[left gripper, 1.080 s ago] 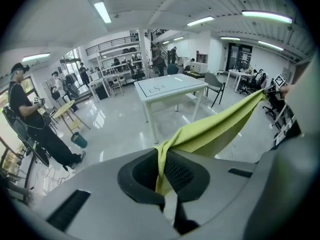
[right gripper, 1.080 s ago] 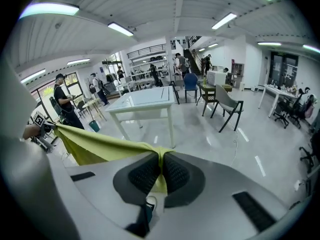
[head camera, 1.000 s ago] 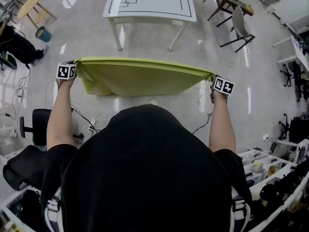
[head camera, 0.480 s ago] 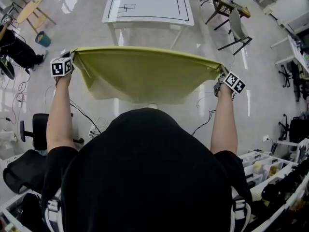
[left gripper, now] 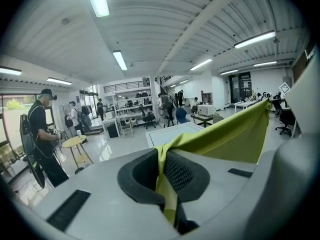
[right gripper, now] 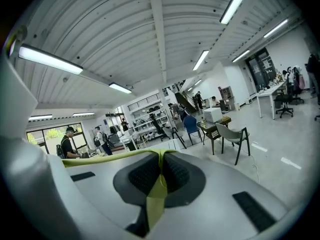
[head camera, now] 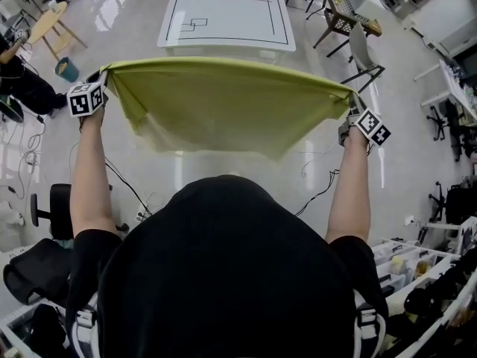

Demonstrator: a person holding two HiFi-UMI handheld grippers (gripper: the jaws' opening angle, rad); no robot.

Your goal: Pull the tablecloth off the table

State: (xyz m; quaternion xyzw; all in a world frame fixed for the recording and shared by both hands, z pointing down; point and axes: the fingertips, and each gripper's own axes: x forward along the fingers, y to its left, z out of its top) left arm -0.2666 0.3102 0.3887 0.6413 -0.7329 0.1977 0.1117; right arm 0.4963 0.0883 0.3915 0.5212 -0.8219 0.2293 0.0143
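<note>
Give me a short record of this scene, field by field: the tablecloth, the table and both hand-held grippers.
tablecloth: yellow-green, held in the air, stretched between the two grippers, clear of the table
table: white, top bare, black lines drawn on it, beyond the tablecloth
left hand-held gripper: shut on one top corner of the tablecloth
right hand-held gripper: shut on the other top corner
task state: tablecloth already off the table
</note>
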